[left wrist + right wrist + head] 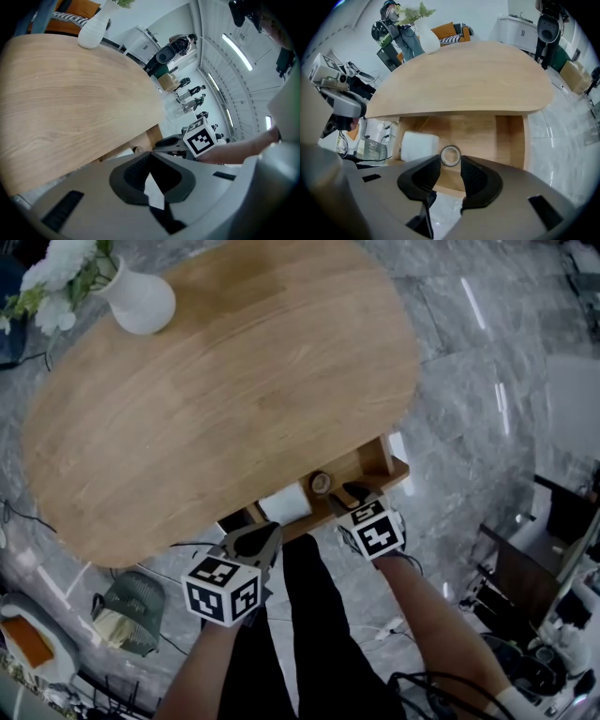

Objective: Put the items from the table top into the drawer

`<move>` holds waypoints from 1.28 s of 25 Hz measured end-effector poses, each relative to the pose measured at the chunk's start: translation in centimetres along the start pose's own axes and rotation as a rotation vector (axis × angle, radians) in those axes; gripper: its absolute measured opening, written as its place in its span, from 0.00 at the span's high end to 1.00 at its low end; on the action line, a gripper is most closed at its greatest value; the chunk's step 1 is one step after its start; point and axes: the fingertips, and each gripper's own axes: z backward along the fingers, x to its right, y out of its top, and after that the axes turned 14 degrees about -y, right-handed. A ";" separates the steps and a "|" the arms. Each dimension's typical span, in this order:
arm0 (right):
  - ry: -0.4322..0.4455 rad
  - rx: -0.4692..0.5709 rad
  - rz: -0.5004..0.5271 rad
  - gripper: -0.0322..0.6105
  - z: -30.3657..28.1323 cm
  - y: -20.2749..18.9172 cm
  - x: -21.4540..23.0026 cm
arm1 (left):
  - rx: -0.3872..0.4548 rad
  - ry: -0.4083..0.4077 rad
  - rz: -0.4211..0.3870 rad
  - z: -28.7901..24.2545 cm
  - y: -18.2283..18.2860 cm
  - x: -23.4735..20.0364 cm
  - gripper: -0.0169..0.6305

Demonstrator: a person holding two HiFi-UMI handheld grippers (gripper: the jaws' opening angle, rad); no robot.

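Observation:
The drawer stands pulled out under the near edge of the oval wooden table. Inside it lie a white box and a small roll of tape. My right gripper points steeply down over the drawer's front, open. The tape roll lies on the drawer floor just past the fingertips, and the pads do not press on it. My left gripper hangs at the drawer's left front corner, shut, with nothing in it.
A white vase with white flowers stands at the table's far left end. A green wire basket and cables lie on the grey marble floor at the lower left. Dark equipment stands at the lower right.

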 end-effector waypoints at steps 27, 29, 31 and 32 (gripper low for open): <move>-0.040 0.226 -0.136 0.87 21.8 6.5 -0.1 | -0.064 0.027 -0.184 13.1 7.1 12.2 0.97; -0.043 0.243 -0.148 0.88 23.7 6.7 -0.2 | -0.075 0.027 -0.199 14.5 7.3 13.1 0.97; -0.045 0.263 -0.175 0.88 25.7 7.1 -0.3 | -0.086 0.025 -0.219 15.7 7.5 14.0 0.97; -0.046 0.274 -0.191 0.88 26.8 7.2 -0.4 | -0.092 0.022 -0.230 16.3 7.6 14.5 0.97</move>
